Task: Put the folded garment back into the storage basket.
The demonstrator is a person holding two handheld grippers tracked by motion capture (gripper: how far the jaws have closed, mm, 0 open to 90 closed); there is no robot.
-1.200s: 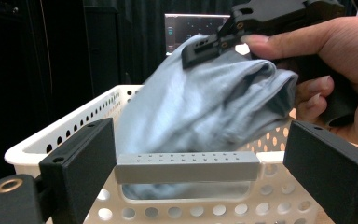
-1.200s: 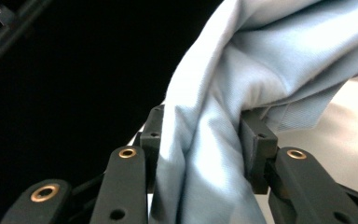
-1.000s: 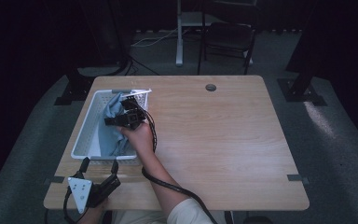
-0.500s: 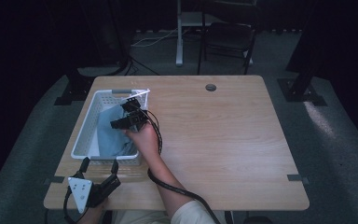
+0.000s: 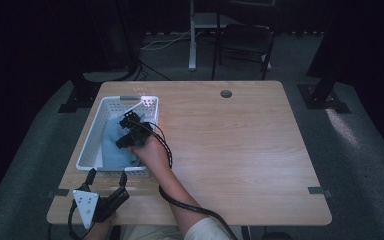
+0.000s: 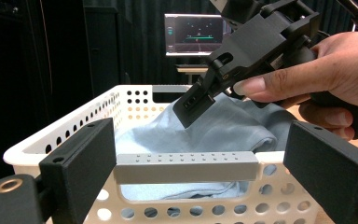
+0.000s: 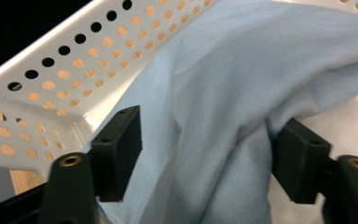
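A light blue cloth (image 5: 114,150) lies bunched in a white perforated basket (image 5: 91,131) at the table's left. My right gripper (image 5: 127,120) hangs over the basket, pointing down into it. Its jaws have just been opening. In the right gripper view the cloth (image 7: 242,84) droops loosely between the pads of the right gripper (image 7: 205,154), with the basket wall (image 7: 51,79) behind. My left gripper (image 5: 107,175) rests open on the table just in front of the basket. From the left gripper view I see the cloth (image 6: 233,130), the basket rim (image 6: 74,121) and the right gripper (image 6: 196,102) above it.
The wooden table (image 5: 240,150) stretches right of the basket, with a round cable hole (image 5: 225,93) near its far edge. A chair (image 5: 242,42) and a desk leg stand beyond the table. A lit screen (image 6: 193,33) glows behind the basket.
The cloth has sunk from rim height down into the basket. The right gripper's jaws have spread apart and the hand has shifted slightly. The left gripper has stayed put.
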